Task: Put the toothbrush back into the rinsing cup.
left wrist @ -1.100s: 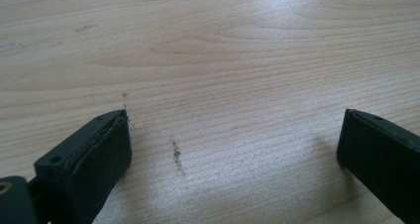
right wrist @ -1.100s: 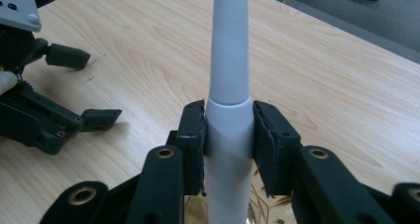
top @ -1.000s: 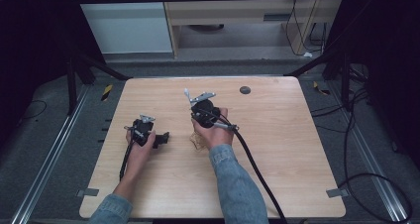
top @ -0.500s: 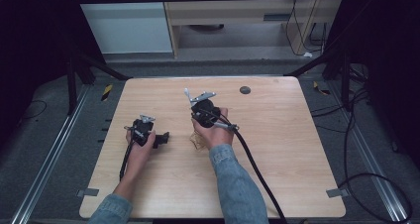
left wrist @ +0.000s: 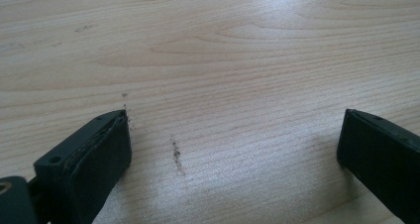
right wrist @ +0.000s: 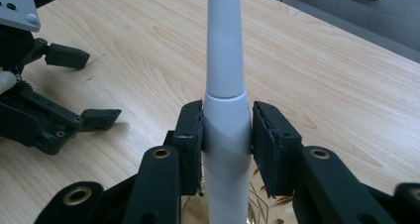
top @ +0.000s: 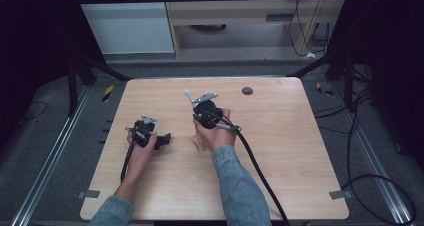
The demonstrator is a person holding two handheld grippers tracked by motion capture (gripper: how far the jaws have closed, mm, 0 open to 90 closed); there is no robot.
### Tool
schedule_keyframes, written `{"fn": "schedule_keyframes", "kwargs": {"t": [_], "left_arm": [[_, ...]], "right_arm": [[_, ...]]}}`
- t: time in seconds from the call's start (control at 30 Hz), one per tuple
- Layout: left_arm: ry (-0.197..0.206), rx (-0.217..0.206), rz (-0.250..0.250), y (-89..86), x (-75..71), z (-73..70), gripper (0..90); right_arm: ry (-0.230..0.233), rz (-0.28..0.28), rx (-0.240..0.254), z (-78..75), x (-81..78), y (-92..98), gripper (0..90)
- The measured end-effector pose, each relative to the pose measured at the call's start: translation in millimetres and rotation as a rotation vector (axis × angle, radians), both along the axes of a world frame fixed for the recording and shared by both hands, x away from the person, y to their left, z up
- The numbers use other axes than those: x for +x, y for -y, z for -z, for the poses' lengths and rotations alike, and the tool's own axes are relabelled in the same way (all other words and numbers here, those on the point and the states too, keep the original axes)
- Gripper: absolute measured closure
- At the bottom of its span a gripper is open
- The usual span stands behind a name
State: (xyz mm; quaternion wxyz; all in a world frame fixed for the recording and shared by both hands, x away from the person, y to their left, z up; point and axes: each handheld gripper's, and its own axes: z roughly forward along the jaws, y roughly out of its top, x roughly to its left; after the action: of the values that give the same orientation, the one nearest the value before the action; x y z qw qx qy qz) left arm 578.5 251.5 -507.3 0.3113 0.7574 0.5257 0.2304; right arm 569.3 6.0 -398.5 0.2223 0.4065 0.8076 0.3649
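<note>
While the white stick-shaped tool (right wrist: 226, 110) is clamped between the pads of the right claw (right wrist: 227, 135), it is kept upright over the middle of the desk (top: 280, 151), with its slim upper part rising away from the jaws toward the far side. The grip is taken on the thicker lower section, just below the step where the body narrows; this is judged to give the pads the widest surface and to keep the shaft from tipping. In the high view the same tool (top: 188, 97) is seen projecting from the right claw (top: 200, 111) toward the far left. Beneath the jaws a clear wrapper or holder with a brown printed pattern (right wrist: 260, 194) is visible on the desk; whether the tool's lower end rests in it cannot be told.

The left claw (left wrist: 233, 149) is held with its jaws wide apart and nothing between them, low over bare wood at the left of the desk. In the high view the left claw (top: 162, 140) points right, toward the tool, well apart from it. This posture is judged to be a standby position, from which the tool or the wrapper can be received or steadied.

A small dark round mark (top: 247, 91) lies at the far side of the desk, clear of both claws.
</note>
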Motion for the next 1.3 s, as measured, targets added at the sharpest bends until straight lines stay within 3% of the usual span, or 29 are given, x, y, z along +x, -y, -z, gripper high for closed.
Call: {"fn": "schedule_keyframes", "kwargs": {"t": [0.53,1.3], "left_arm": [[0.001,-0.002,-0.001,0.1,0.1,0.1,0.0],[0.000,-0.002,0.000,0.2,0.1,0.1,0.0]], "right_arm": [[0.007,0.003,0.002,-1.8,-1.0,0.5,61.2],[0.039,0.036,0.013,-8.4,-4.1,3.4,32.8]]}}
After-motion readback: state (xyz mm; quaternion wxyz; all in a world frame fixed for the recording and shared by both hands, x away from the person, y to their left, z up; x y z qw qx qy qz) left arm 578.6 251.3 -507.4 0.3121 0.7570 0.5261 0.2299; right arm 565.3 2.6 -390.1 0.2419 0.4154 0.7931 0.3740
